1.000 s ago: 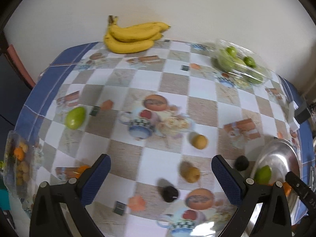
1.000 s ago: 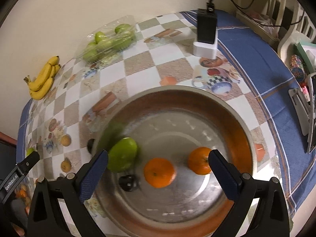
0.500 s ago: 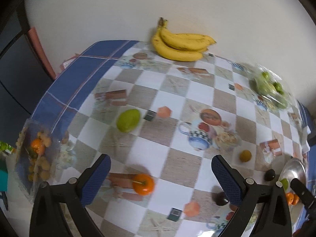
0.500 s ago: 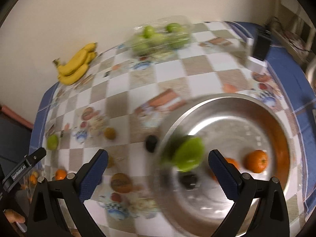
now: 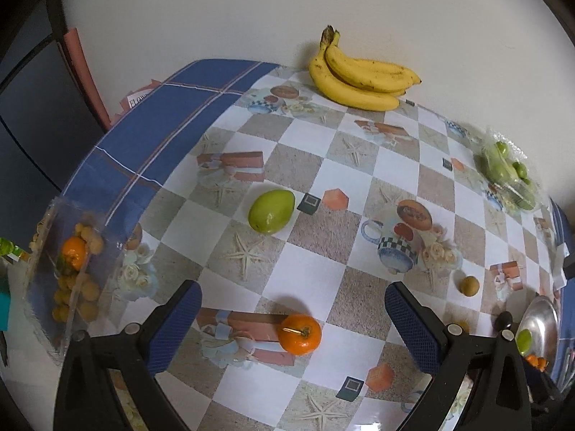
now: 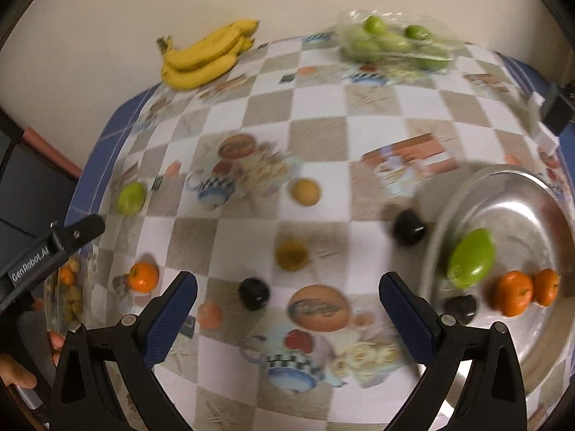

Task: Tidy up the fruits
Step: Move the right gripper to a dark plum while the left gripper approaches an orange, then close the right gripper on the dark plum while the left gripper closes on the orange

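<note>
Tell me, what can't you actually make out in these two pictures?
- Right wrist view: motion blur; the dark fruits can't be identified.
- Left wrist view: metal bowl mostly cut off at the edge behind the left gripper.
- Left wrist view: contents of the clear container are too small to name.

Plain cream wall point(image 5: 251, 10), table point(image 5: 316, 273) in checked cloth, blue border

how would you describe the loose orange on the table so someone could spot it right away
Start at the banana bunch by the wall and come straight toward the near edge of the checkered table, passing the loose green fruit. The orange lies past that, between the fingers of the open left hand-held gripper. It is the only orange lying bare on the cloth, with a thin stem across its top.
</note>
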Available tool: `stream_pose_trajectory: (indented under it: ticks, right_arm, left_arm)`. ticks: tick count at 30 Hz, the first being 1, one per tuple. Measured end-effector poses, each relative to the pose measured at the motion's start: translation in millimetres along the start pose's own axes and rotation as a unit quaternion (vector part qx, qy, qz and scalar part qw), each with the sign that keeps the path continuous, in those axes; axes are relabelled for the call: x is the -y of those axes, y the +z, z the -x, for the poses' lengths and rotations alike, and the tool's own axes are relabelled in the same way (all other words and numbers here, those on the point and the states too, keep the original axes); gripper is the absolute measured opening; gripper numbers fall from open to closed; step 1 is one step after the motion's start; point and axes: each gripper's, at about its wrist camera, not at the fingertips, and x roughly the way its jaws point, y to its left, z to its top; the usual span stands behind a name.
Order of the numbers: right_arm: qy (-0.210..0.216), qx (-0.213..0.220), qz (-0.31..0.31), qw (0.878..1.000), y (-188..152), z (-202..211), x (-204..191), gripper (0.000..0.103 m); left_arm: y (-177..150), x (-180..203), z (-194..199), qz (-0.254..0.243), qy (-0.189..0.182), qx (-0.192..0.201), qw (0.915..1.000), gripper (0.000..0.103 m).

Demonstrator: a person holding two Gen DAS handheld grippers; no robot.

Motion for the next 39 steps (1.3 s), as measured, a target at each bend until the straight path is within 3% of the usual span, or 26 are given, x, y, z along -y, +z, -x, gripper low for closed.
stream_pose_trajectory:
  ticks: [10, 14, 17, 27, 32, 34, 37, 39]
  right_arm:
    - [-0.005, -0.048, 0.000, 0.999, -13.3, -42.2, -13.9, 0.101]
    - [-0.007, -0.056, 0.005, 0.998, -16.5, -52.8, -18.5, 0.101]
    - [-0.011, -0.056, 0.012, 0.998, -17.9, -56.3, -21.8, 0.099]
    - [-0.011, -0.054, 0.039, 0.998, -16.1, -59.9, -36.6, 0.049]
    - [-0.006, -0.057, 0.041, 0.997, -17.0, -58.3, -35.6, 0.040]
    - [-0.007, -0.056, 0.041, 0.998, -16.9, -57.1, -35.2, 0.035]
    - [-0.006, -0.055, 0.038, 0.998, -15.8, -55.8, -34.3, 0.029]
    - [-0.004, -0.055, 0.036, 0.998, -15.8, -54.7, -32.5, 0.027]
  left_arm:
    - [-12.1, 4.2, -39.5, -0.006, 0.004, -0.057, 0.9984, 0.103]
    - [-14.7, 0.0, -49.3, 0.012, -0.009, -0.071, 0.9974, 0.102]
    - [-16.5, -0.7, -55.7, 0.012, -0.006, -0.079, 0.9968, 0.096]
    - [-20.2, -3.3, -68.7, 0.025, -0.013, -0.100, 0.9946, 0.072]
    - [-21.4, -4.7, -72.7, 0.033, -0.018, -0.110, 0.9933, 0.058]
    - [-20.7, -4.4, -74.4, 0.035, -0.018, -0.112, 0.9929, 0.046]
    - [-21.9, -5.2, -74.5, 0.037, -0.026, -0.114, 0.9925, 0.038]
    - [-23.0, -5.6, -71.9, 0.033, -0.024, -0.112, 0.9928, 0.038]
